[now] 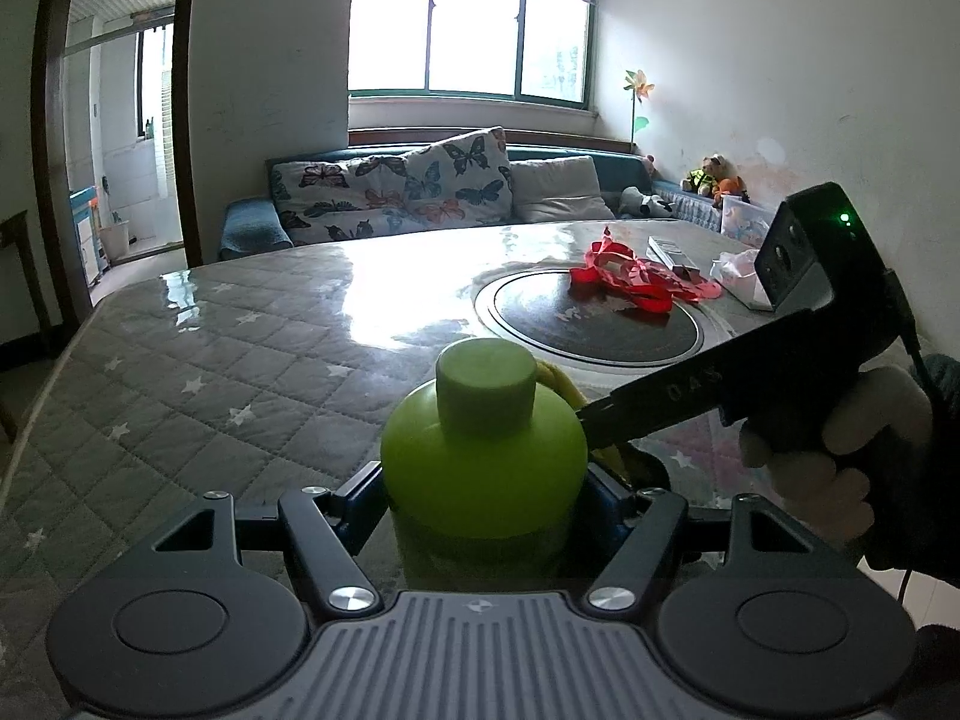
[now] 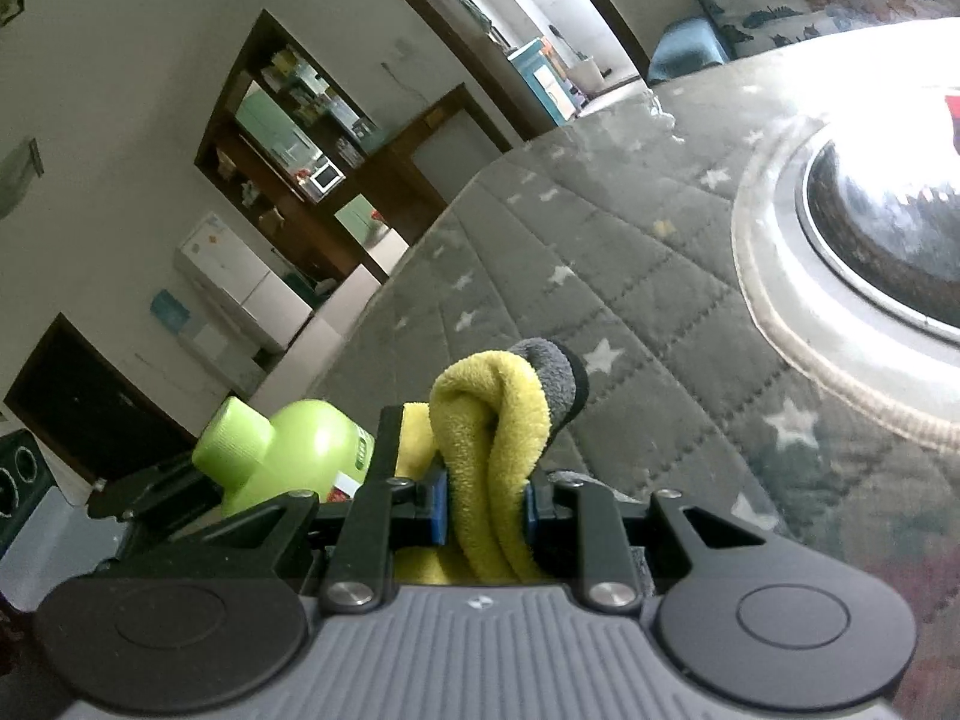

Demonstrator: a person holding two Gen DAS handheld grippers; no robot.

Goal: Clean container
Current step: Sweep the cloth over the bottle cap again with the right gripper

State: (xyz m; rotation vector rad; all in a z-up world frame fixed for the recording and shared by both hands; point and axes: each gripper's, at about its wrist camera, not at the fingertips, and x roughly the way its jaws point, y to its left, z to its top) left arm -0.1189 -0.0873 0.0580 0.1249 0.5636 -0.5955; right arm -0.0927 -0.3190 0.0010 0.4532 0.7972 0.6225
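Note:
A lime green bottle [image 1: 486, 462] with a round screw cap stands upright between the jaws of my left gripper [image 1: 485, 495], which is shut on its body. The right gripper [image 1: 606, 420] reaches in from the right, held by a gloved hand [image 1: 840, 450], with a yellow cloth [image 1: 561, 384] against the bottle's right shoulder. In the right wrist view my right gripper [image 2: 485, 507] is shut on the folded yellow and grey cloth [image 2: 498, 420]. There the green bottle [image 2: 288, 450] lies to the left, beside the left gripper's fingers [image 2: 150, 486].
A grey quilted table cover with white stars [image 1: 210, 360] lies under both grippers. A round dark hotplate [image 1: 600, 318] sits in the table's middle with red ribbon [image 1: 630, 276] on it. A box and a plastic bag [image 1: 738, 270] lie far right. A sofa with cushions [image 1: 408, 186] stands behind.

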